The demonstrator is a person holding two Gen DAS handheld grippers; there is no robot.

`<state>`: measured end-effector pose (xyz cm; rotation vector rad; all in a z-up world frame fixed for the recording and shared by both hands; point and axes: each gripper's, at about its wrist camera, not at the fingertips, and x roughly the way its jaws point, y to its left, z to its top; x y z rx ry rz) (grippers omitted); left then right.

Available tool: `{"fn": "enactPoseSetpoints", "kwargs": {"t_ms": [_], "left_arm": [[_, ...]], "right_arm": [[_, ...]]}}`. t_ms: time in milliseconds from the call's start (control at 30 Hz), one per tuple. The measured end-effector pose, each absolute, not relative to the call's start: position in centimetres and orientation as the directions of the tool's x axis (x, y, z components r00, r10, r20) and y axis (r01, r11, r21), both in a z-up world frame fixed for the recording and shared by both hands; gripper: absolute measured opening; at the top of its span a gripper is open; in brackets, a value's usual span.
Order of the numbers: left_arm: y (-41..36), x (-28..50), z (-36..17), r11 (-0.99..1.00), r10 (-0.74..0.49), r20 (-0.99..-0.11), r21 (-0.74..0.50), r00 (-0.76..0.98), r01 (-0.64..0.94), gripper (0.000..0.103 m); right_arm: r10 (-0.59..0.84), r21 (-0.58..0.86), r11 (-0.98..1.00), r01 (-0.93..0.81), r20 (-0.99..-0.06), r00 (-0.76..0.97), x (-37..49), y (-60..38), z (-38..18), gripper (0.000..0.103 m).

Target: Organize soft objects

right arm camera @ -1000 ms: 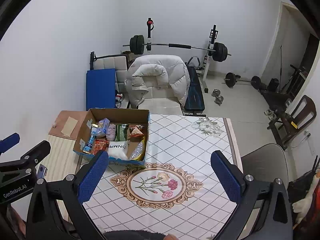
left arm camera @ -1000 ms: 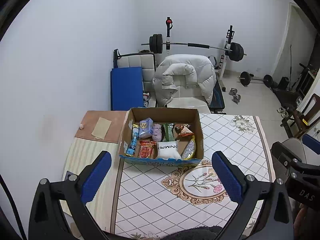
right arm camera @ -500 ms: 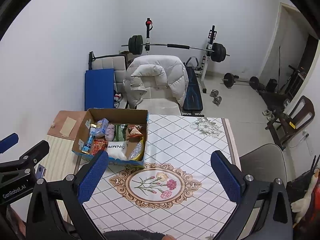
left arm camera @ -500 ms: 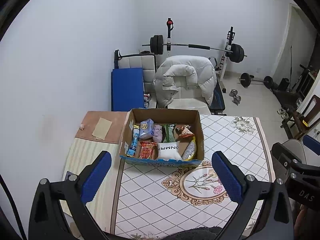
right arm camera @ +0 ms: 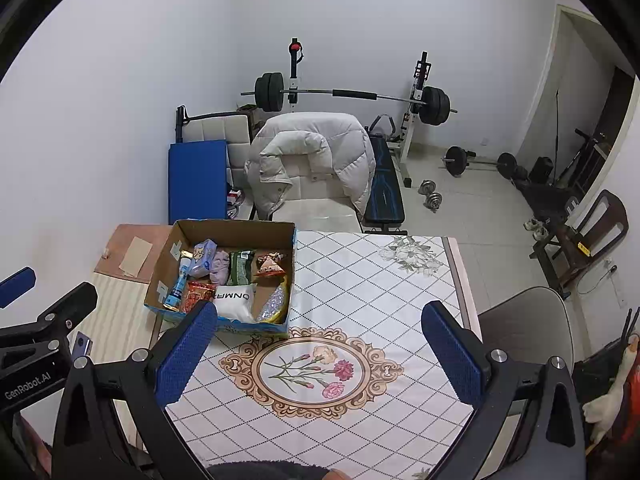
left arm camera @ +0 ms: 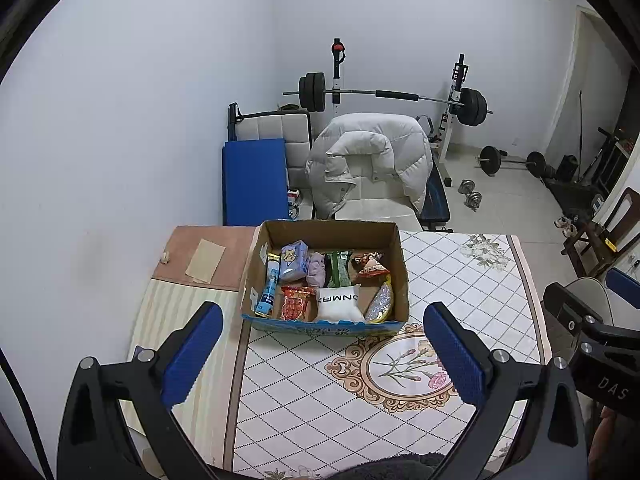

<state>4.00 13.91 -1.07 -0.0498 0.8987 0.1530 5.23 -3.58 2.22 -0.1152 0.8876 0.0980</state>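
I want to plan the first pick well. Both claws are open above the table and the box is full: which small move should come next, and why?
Probably lower the left claw forward toward the white pillow pack at the front of the cardboard box. It lies on top, nearest this claw, and both claws are open and hold nothing. The right claw sits farther to the side.

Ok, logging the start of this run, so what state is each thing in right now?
Left claw: open, empty, above the table.
Right claw: open, empty.
Cardboard box: open-topped, upright on the tablecloth.
White pouch: inside the box, front row.
Red packet: inside the box, beside the pouch.
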Motion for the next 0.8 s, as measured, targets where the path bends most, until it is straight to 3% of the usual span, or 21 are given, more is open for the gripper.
{"fn": "enactPoseSetpoints", "kwargs": {"t_ms": [800], "left_arm": [[14.58,4.08,-0.74,0.991,0.105,-0.78,0.029,0.617,-0.132,0.103]], "right_arm": [[0.031,-0.062,0.99,-0.125,-0.775,0.631,5.12,-3.52,2.87,0.103]]}}
